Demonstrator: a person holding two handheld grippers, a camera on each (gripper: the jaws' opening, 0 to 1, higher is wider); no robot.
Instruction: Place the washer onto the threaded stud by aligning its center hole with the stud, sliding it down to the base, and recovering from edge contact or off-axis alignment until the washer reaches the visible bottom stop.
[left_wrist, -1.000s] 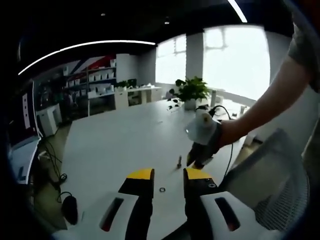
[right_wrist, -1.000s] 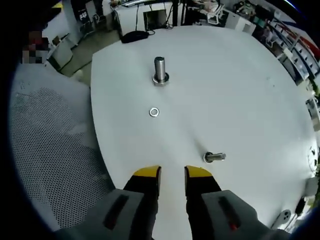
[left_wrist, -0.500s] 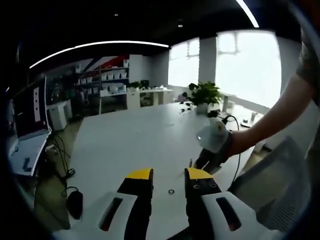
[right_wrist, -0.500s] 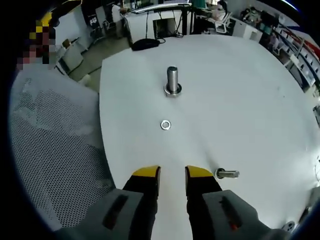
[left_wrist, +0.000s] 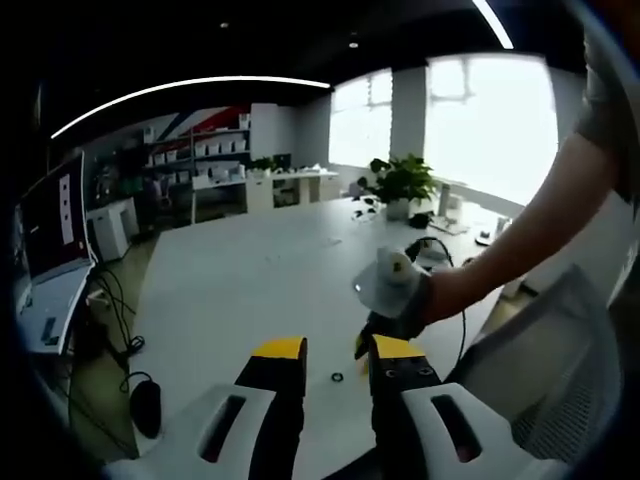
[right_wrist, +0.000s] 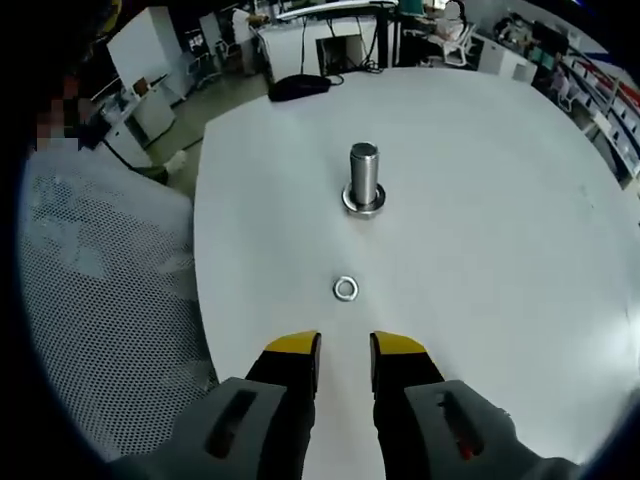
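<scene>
Two hand-held grippers, left (left_wrist: 335, 350) and right (right_wrist: 344, 345), show slightly parted jaws holding nothing. The washer (right_wrist: 346, 289) lies flat on the white table (right_wrist: 500, 230) just beyond the right jaws. Farther on stands the upright threaded stud (right_wrist: 364, 180).

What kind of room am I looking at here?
Most likely an open-plan office or lab. A large white table fills the middle, with shelving and a potted plant by big windows, plus a mesh chair alongside.
</scene>
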